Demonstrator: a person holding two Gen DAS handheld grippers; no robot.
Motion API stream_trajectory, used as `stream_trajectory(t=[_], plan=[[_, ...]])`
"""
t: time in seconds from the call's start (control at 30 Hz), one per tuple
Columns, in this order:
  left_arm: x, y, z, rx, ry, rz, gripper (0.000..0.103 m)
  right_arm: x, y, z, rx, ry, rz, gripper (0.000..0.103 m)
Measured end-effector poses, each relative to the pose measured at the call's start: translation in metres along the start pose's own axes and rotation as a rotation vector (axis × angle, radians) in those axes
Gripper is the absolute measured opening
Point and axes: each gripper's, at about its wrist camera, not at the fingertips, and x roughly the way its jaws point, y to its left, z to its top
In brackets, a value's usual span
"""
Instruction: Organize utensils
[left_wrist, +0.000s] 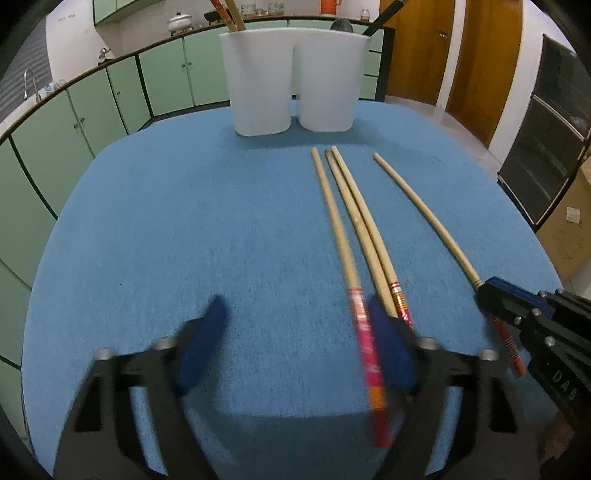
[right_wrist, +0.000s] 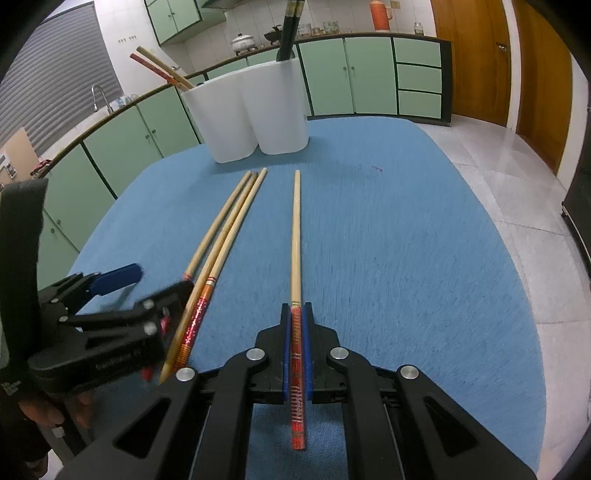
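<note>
**Operator:** My right tool (right_wrist: 295, 332) is clamped on a single chopstick (right_wrist: 295, 236); the blue pads press both sides of its red patterned handle, and the pale tip points toward twelve o'clock, lying low over the blue bench (right_wrist: 424, 258).

**Observer:** And the left one?

**Operator:** The left tool (left_wrist: 299, 339) has its fingers spread wide apart, gripping nothing. In its own view the picture is blurred, so I cannot tell whether it touches anything. Its right pad (left_wrist: 388, 343) sits over the handles of the group of three chopsticks (left_wrist: 354, 221) at about four o'clock.

**Observer:** Where do those three lie?

**Operator:** Flat on the bench, close together, tips toward twelve, just left of the one I hold. In the right wrist view the group (right_wrist: 229, 229) runs from ten o'clock down to the left tool (right_wrist: 122, 291) at eight.

**Observer:** The holder?

**Operator:** A white two-compartment utensil holder (left_wrist: 295, 81) stands at the far edge of the bench, at twelve o'clock. From the right wrist view, its left compartment carries two wooden chopsticks with red ends (right_wrist: 162, 70), leaning out to the left; the right compartment carries black chopsticks (right_wrist: 290, 29), nearly upright. The holder (right_wrist: 251, 114) stands well apart from the loose chopsticks.
</note>
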Motion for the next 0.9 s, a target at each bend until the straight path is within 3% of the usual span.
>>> stream_trajectory(t=[0.07, 0.2, 0.37, 0.6, 0.7, 0.73, 0.77, 0.9], plan=[[-0.002, 0.000, 0.000, -0.001, -0.003, -0.011, 0.036, 0.001, 0.001, 0.000, -0.004, 0.002, 0.002, 0.006], [-0.005, 0.007, -0.004, -0.026, -0.001, -0.021, 0.007, 0.002, 0.004, -0.001, -0.007, 0.007, 0.004, 0.006], [-0.010, 0.019, -0.010, -0.076, 0.000, -0.006, 0.005, 0.002, 0.005, -0.001, -0.001, 0.008, 0.002, 0.006], [-0.009, 0.026, -0.007, -0.098, -0.002, 0.024, 0.006, 0.008, 0.007, 0.005, 0.000, 0.010, -0.013, 0.006], [-0.011, 0.026, -0.009, -0.108, -0.004, -0.030, 0.029, 0.007, 0.008, 0.002, -0.006, 0.008, -0.002, 0.008], [-0.015, 0.025, -0.012, -0.104, -0.008, -0.033, 0.046, 0.005, 0.008, 0.000, -0.012, 0.008, 0.002, 0.009], [-0.017, 0.024, -0.014, -0.096, -0.011, -0.026, 0.057, 0.002, 0.009, -0.002, -0.023, 0.006, 0.008, 0.009], [-0.028, 0.022, -0.034, -0.048, -0.021, -0.017, 0.057, -0.011, 0.009, -0.019, -0.061, 0.018, 0.035, 0.015]])
